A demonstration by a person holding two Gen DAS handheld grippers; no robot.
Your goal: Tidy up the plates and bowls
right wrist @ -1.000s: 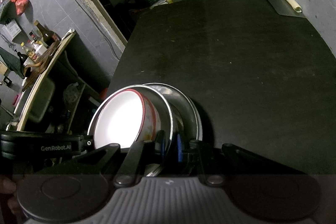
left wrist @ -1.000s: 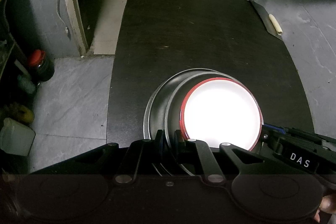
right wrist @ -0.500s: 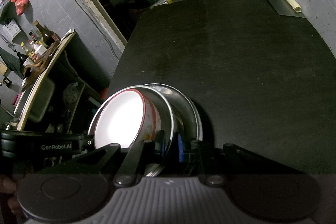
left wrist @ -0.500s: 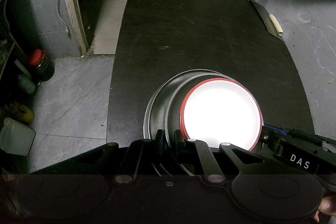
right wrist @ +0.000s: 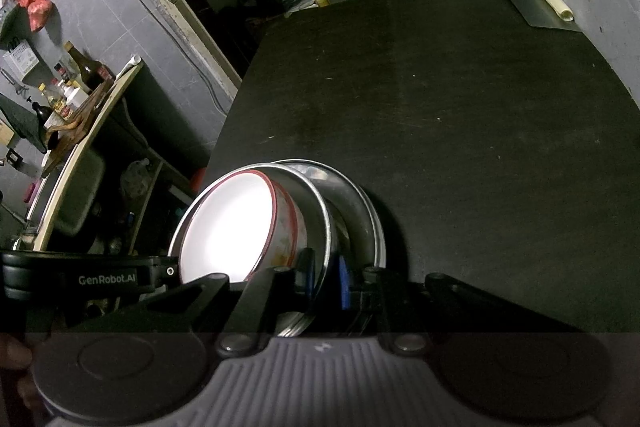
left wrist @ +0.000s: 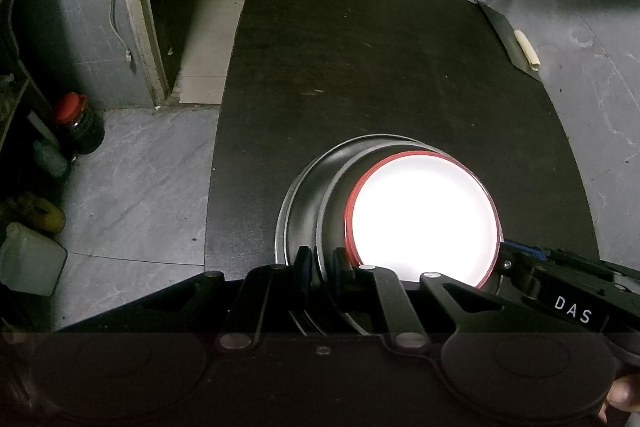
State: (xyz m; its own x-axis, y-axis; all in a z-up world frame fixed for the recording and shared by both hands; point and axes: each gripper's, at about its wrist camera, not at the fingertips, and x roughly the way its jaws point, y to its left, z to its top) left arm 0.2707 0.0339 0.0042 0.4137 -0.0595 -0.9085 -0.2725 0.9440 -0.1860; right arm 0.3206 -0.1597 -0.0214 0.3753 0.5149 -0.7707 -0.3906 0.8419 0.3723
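Note:
A stack of dishes sits at the near edge of the black table [left wrist: 380,67]: a wide steel plate [left wrist: 298,199] underneath, a steel bowl [left wrist: 334,203] in it, and a white bowl with a red rim [left wrist: 424,219] inside that. My left gripper [left wrist: 320,267] is shut on the steel bowl's rim at the stack's near left side. My right gripper [right wrist: 324,275] is shut on the steel bowl's rim [right wrist: 320,223] at the opposite side, with the white bowl [right wrist: 232,227] to its left. Each gripper shows in the other's view.
A cleaver [left wrist: 504,31] and a pale roll [left wrist: 528,49] lie at the table's far right edge. Left of the table are grey floor tiles [left wrist: 132,187], a red-lidded jar [left wrist: 78,123], a plastic jug [left wrist: 28,259] and a shelf with bottles [right wrist: 76,83].

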